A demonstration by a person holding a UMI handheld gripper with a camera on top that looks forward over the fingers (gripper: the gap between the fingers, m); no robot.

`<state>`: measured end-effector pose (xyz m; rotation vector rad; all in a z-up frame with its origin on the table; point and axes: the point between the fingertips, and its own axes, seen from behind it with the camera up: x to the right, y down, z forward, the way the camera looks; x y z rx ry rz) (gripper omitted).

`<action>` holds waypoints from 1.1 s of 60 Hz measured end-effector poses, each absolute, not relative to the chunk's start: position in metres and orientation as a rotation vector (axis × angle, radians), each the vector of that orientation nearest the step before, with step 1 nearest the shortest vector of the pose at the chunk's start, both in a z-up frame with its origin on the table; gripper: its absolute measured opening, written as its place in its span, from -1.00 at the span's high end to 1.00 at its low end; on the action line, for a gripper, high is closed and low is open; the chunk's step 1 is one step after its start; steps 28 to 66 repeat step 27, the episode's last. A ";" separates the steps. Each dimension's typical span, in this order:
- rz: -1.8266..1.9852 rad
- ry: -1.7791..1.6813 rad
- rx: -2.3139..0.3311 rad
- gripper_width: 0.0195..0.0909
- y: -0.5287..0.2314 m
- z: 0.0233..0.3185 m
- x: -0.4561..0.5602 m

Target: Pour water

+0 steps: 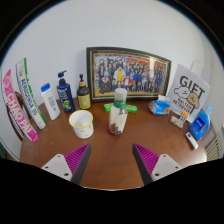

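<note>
A: Two fingers of the hand-held gripper (111,163) spread wide, holding nothing?
B: Confirmed. Bare surface (110,150) ahead; bottle (119,111) beyond, white cup (82,123) just left of bottle.

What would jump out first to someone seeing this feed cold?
Probably the framed group photo propped against the wall at the back of the wooden table. Next, the white cup and clear bottle standing side by side ahead of the open gripper, whose fingers hold nothing.
</note>
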<state>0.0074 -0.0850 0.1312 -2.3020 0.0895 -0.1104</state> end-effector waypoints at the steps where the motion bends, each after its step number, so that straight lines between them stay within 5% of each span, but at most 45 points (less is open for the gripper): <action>1: -0.121 0.091 -2.302 -0.85 -0.091 0.135 0.006; 27: -0.210 0.038 -2.240 -0.84 -0.153 0.188 -0.019; 66: -0.210 0.038 -2.240 -0.84 -0.153 0.188 -0.019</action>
